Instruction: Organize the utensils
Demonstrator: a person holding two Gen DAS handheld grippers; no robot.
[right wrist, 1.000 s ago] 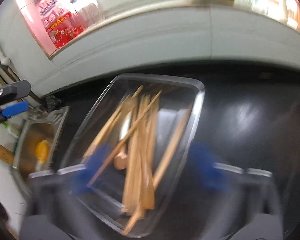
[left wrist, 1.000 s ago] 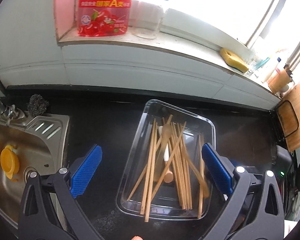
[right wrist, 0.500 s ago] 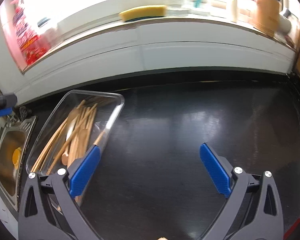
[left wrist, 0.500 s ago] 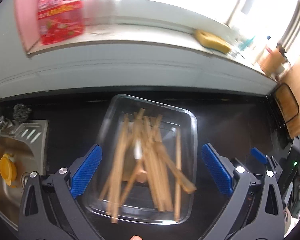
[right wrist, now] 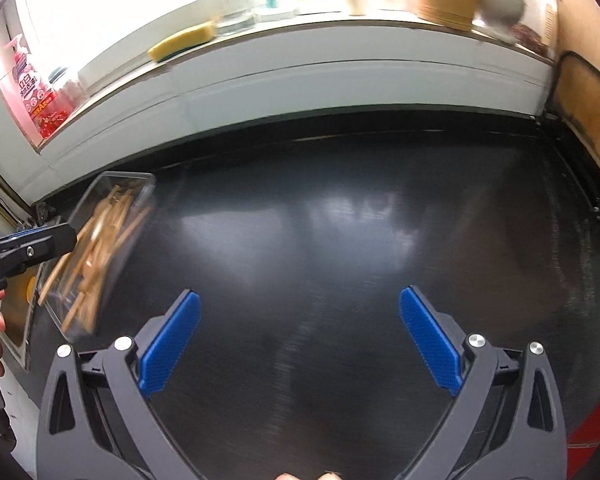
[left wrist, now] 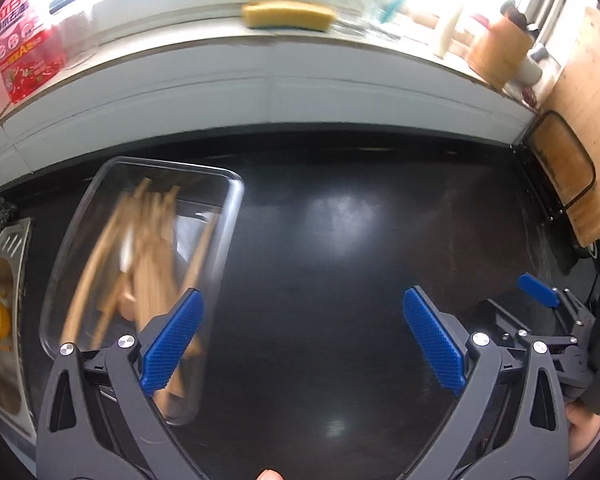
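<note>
Chopsticks, pale wood, lie jumbled lengthwise in a clear rectangular dish with rounded corners, blurred in both views. The dish sits on the black countertop, left side, just beside the steel sink. Left gripper hangs above the bare counter, blue pads spread wide, nothing between them, its left pad overlapping the dish's near corner. Right gripper, also gaping and empty, is over open counter, well apart from the dish.
</note>
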